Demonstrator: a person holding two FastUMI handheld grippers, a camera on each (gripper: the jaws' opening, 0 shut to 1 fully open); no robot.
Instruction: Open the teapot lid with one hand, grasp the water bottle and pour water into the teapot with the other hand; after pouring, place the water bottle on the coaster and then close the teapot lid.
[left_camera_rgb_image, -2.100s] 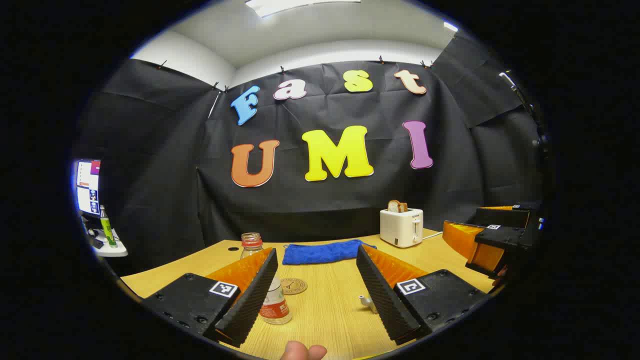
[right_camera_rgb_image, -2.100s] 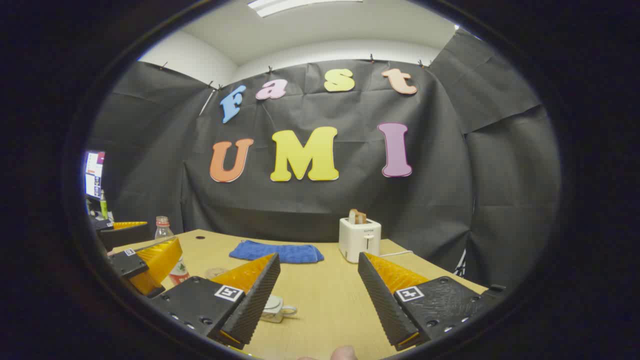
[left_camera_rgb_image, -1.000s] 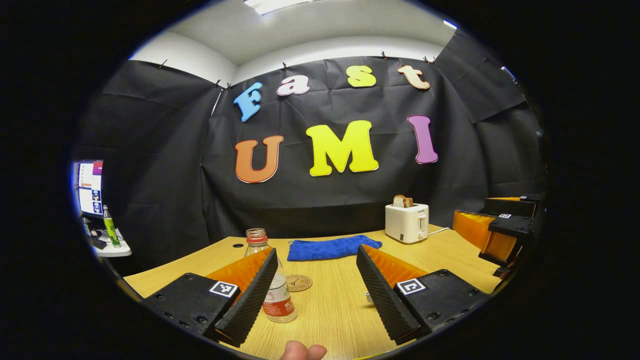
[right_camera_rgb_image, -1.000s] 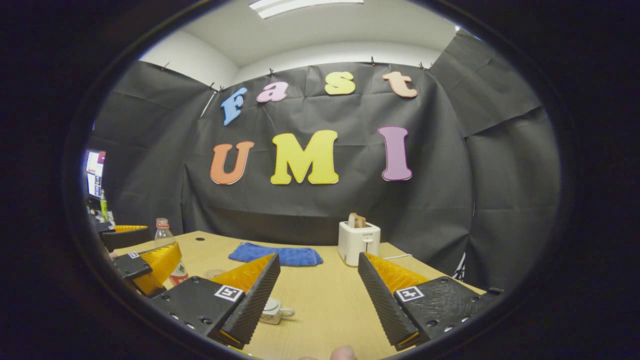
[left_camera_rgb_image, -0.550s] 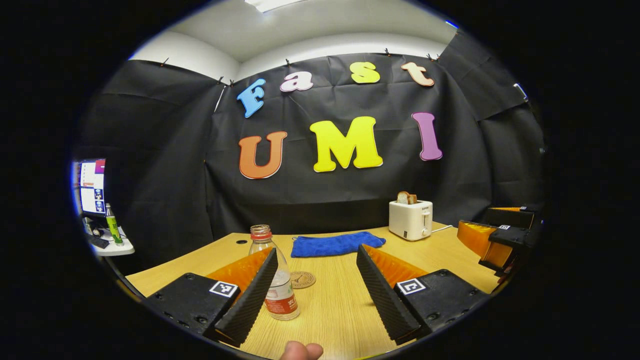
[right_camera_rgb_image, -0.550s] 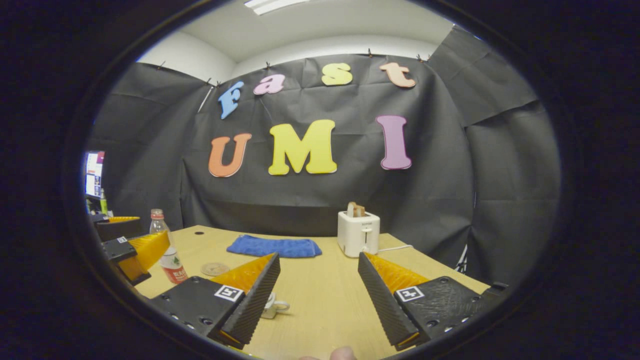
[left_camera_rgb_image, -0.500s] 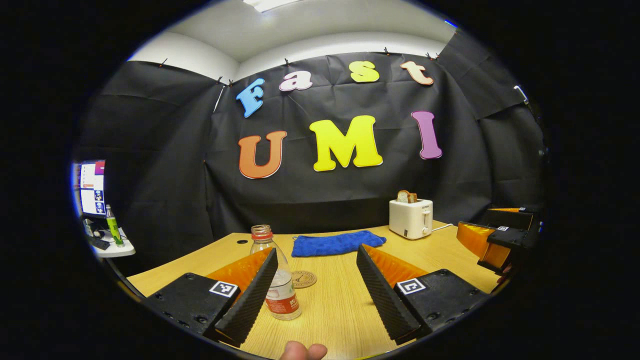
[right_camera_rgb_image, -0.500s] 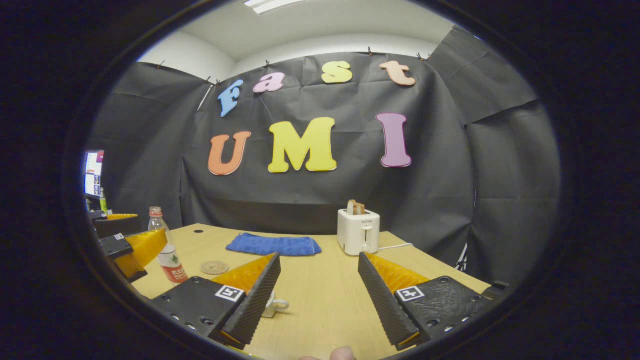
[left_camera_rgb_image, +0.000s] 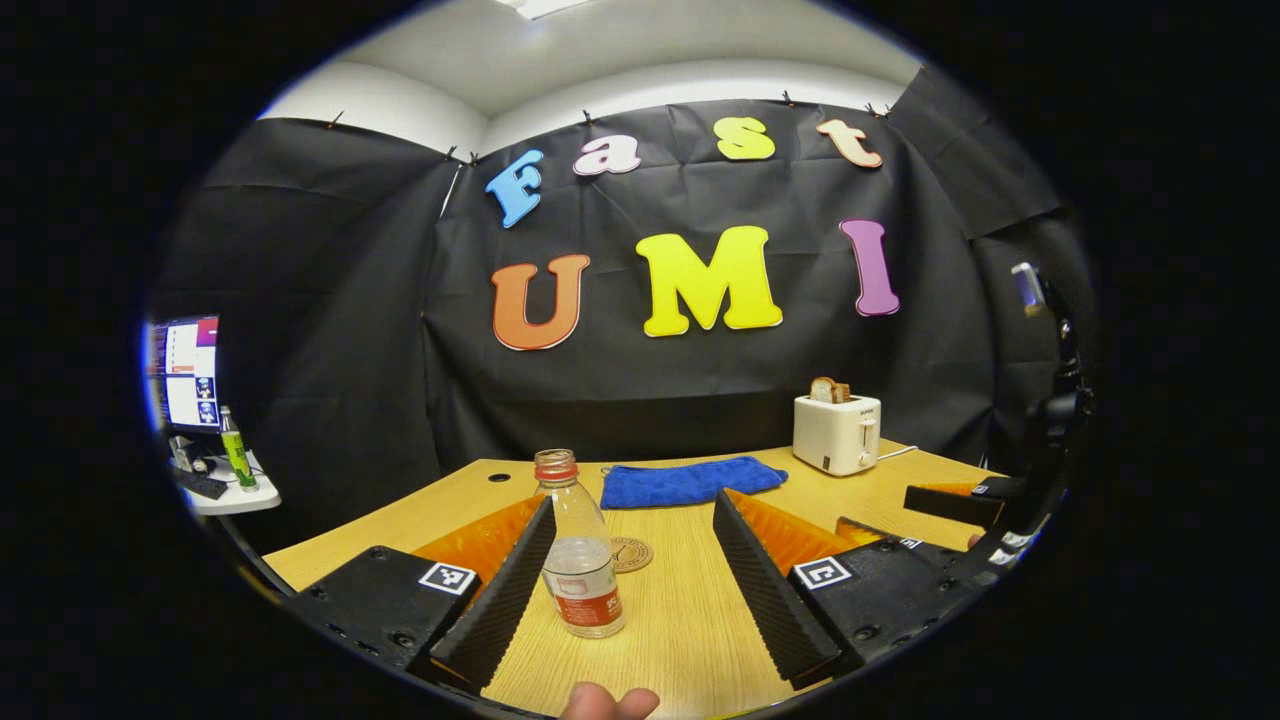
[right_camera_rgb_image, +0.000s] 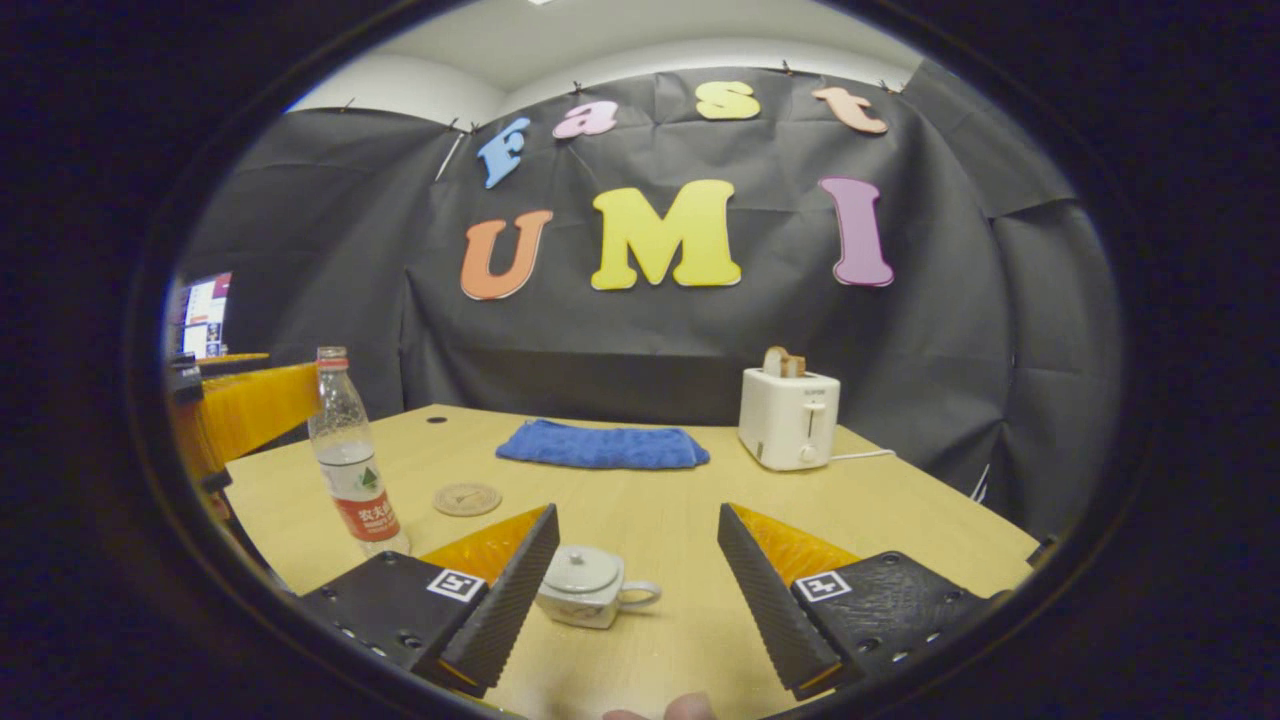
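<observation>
Opening step, nothing grasped yet. Both tools are approaching their targets; lid on, bottle standing.

Right gripper view, nearest first: right gripper (right_camera_rgb_image: 638, 590) spread wide, nothing between the fingers. Small white teapot (right_camera_rgb_image: 588, 587) sits on the table (right_camera_rgb_image: 900, 520) just ahead, toward the 7 o'clock finger, part of its body hidden behind that finger. Lid (right_camera_rgb_image: 582, 571) seated, knob up. Spout or handle points toward 3 o'clock; cannot tell which. Farther, at 9 o'clock, the water bottle (right_camera_rgb_image: 352, 468), uncapped, partly filled. Coaster (right_camera_rgb_image: 467, 498) just beyond and to its right, apart from it. Left gripper's finger shows at the far 9 o'clock edge.

Left gripper view, nearest first: left gripper (left_camera_rgb_image: 635, 580) released, jaws wide. Water bottle (left_camera_rgb_image: 580, 550) upright between them, close against the 7 o'clock finger; touching or not, cannot tell. Coaster (left_camera_rgb_image: 630, 553) just behind the bottle. Right gripper low at 4 o'clock.

Far, both views: blue towel (left_camera_rgb_image: 690, 481), then toaster (left_camera_rgb_image: 838, 434) with bread at the back.

Judgement on next move: right gripper lowers and centres on the lid knob, then closes; the knob is small, so alignment matters. Left gripper needs the bottle centred before clenching, or it may tip.

View difference: the teapot appears in the right gripper view; bottle-to-finger closeness reads from the left gripper view.
</observation>
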